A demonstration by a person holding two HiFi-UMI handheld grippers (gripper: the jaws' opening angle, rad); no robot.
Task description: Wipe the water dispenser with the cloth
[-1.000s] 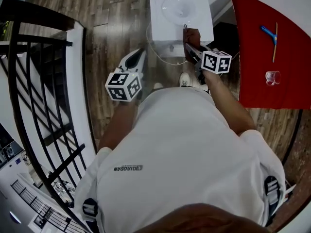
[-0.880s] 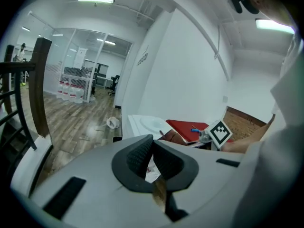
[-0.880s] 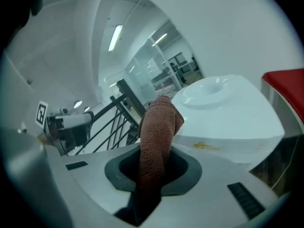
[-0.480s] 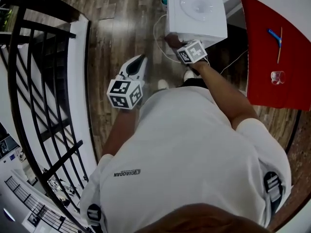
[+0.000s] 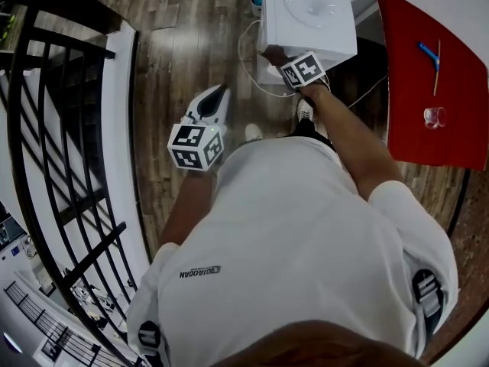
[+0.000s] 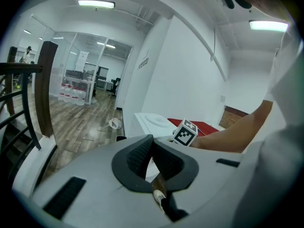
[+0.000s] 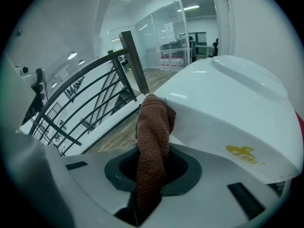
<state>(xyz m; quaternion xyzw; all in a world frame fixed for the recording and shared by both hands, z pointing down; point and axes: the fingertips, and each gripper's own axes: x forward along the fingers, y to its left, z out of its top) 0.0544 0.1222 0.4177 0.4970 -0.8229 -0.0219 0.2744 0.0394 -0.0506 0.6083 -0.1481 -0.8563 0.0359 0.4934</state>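
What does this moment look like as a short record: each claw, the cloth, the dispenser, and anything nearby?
right claw: shut on the brown cloth
cloth contact: tip against the white water dispenser, near its top edge
left claw: shut, nothing in it, held apart from the dispenser over the wood floor
nearby: red table beside the dispenser, with a clear glass on it
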